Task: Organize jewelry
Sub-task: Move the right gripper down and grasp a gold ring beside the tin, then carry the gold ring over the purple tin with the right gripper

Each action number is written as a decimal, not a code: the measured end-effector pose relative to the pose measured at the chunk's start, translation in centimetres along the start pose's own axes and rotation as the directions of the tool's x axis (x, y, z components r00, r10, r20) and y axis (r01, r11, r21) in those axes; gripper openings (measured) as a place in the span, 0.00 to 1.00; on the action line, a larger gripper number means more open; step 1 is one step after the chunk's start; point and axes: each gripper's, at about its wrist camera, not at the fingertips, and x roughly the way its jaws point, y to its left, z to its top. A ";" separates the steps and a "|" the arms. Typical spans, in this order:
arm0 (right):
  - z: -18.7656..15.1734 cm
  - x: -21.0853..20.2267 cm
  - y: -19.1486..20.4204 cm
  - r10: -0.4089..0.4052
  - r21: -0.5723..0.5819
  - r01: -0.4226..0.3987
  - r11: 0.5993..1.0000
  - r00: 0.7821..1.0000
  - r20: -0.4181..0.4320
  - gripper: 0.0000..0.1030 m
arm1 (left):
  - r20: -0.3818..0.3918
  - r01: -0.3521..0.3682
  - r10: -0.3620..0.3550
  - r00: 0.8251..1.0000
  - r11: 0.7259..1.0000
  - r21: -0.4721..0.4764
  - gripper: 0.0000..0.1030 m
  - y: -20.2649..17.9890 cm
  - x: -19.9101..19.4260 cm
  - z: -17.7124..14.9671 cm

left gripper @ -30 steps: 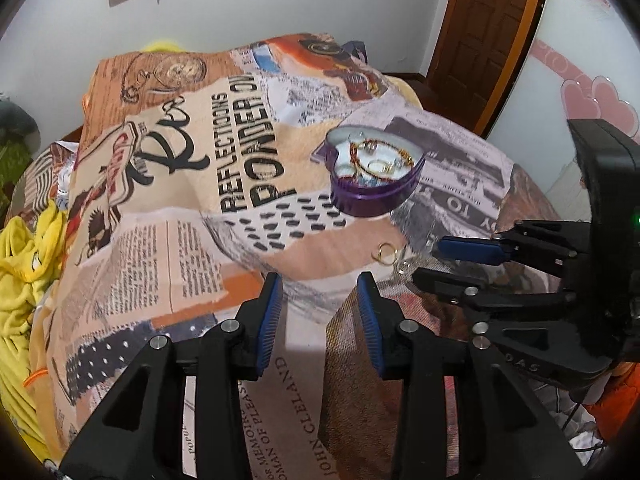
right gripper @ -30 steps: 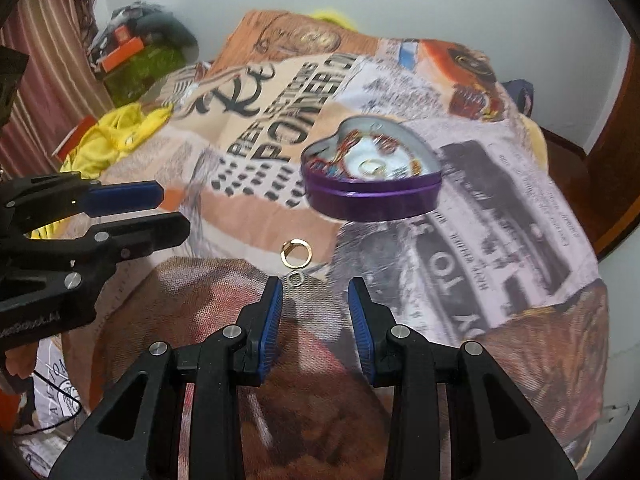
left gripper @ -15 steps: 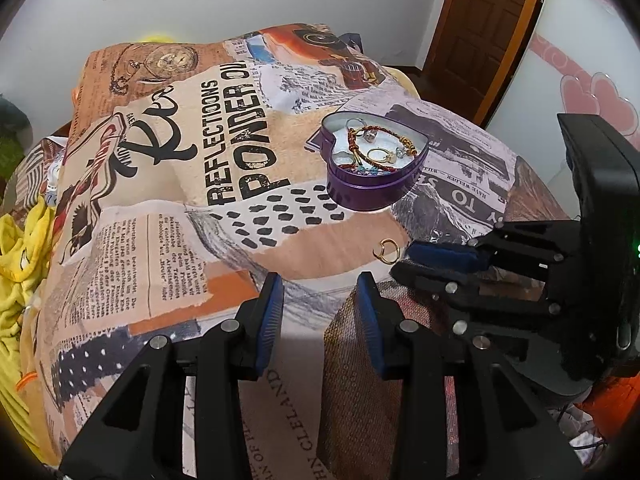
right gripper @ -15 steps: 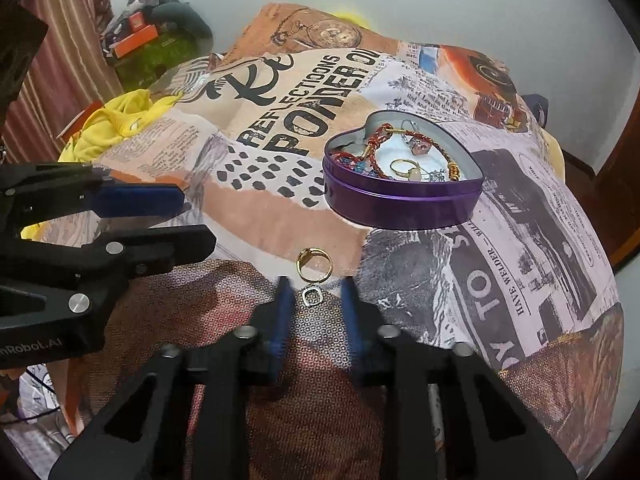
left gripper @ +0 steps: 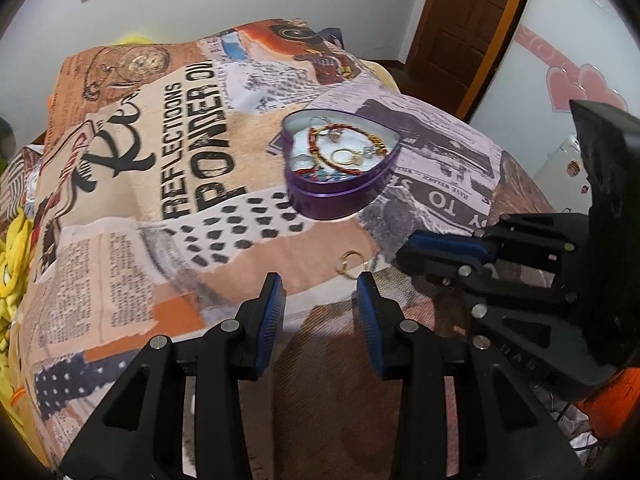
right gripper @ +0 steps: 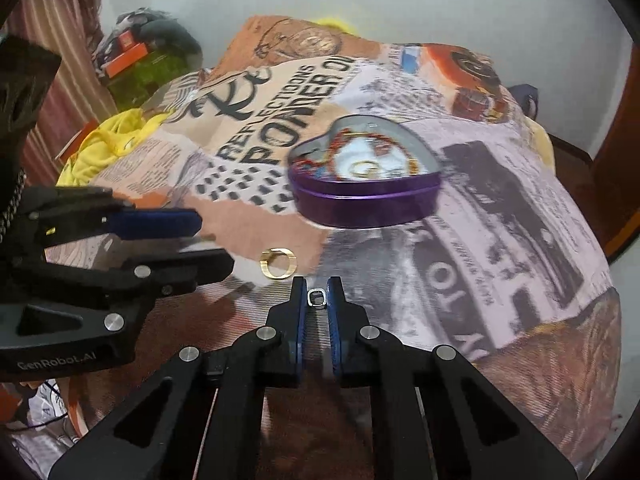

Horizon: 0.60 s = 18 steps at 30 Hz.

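The right gripper point(right gripper: 317, 292) had its jaws closing on the small silver ring point(right gripper: 317, 297), just nearer than the gold ring point(right gripper: 278, 263); the heart tin point(right gripper: 366, 196) lay straight ahead beyond it. The left gripper point(left gripper: 318, 294) stood with jaws apart, empty.

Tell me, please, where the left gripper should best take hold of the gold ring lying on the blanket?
Probably across its thin band, coming from above: the gold ring lies flat on the blanket, so the open left gripper should straddle it.
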 end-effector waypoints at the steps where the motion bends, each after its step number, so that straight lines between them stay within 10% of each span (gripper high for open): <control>1: 0.0 -0.2 -0.4 -0.008 0.007 0.008 1.000 1.000 0.004 0.09 | -0.004 0.004 -0.004 1.000 1.000 0.002 0.37 -0.2 0.2 0.2; 18: 0.6 -2.3 -2.4 -0.042 0.050 0.038 0.998 0.997 0.067 0.09 | -0.004 0.006 -0.006 1.000 1.000 0.001 0.03 -1.2 1.7 0.9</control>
